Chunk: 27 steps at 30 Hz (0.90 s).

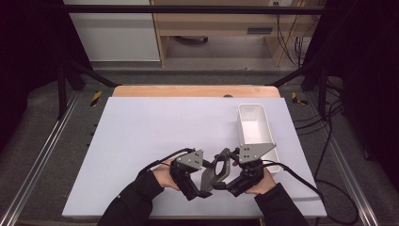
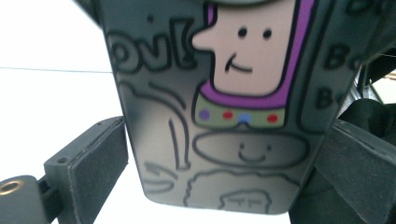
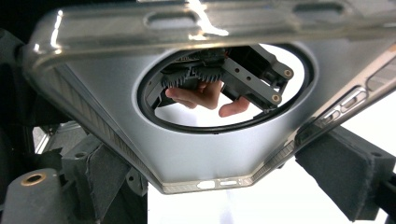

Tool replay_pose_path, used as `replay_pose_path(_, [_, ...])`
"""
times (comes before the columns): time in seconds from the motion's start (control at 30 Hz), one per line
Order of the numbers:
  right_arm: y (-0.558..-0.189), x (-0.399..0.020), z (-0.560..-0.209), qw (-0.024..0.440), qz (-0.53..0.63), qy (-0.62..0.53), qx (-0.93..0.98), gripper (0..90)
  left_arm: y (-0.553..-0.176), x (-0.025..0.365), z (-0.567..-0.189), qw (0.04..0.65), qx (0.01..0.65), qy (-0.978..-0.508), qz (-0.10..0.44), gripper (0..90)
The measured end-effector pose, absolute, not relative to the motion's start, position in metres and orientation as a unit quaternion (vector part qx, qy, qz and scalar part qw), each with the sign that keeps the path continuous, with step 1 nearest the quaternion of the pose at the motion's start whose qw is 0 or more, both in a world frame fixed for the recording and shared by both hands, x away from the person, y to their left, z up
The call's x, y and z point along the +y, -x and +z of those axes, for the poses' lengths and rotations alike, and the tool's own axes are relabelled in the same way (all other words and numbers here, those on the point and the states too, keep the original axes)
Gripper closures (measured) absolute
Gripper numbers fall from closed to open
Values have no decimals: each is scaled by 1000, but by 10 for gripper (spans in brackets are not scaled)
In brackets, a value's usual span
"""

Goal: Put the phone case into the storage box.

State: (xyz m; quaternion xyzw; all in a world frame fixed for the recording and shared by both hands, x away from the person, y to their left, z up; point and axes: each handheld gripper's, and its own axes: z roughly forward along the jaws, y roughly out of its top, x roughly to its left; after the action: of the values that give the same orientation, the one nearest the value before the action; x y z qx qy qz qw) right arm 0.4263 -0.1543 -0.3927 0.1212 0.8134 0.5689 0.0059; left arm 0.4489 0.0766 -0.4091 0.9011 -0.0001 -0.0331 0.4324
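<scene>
high view: a dark phone case [image 1: 215, 173] is seen held upright and tilted between the left gripper [image 1: 200, 190] and the right gripper [image 1: 226, 183], above the near edge of the white table [image 1: 155, 127]. a white bin [image 1: 256, 129] stands just beyond the right gripper, on the table's right side. two dark sleeves [image 1: 134, 200] are shown entering from the bottom edge.

left gripper view: the case's printed back [image 2: 233, 102], grey with line cartoons and a purple-hooded figure, is pictured close up between the black padded jaws. a narrow gap is visible between the left pad [image 2: 95, 161] and the case's edge; the right pad [image 2: 355, 172] sits against or just beside the other edge, and which cannot be told. the jaws stand apart, not pressing on the case.

right gripper view: the case's inner side [image 3: 201, 154], smooth grey with a round ring cut-out, is seen spanning the frame. its lower edges are met by both padded jaws, left pad [image 3: 107, 179] and right pad [image 3: 345, 170], which are clamped on the case. through the ring, fingers [image 3: 205, 95] and part of the other gripper's body are glimpsed.
</scene>
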Motion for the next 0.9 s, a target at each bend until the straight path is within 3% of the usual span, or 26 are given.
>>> replay_pose_path(0.5, [-428,-160,-388,31,557,-147,817,123,-451,124,-411,443,67,-894,8,13])
replay_pose_path(0.9, [-429,-165,-384,50,552,-174,814,123,-449,163,-418,471,159,-866,61,9])
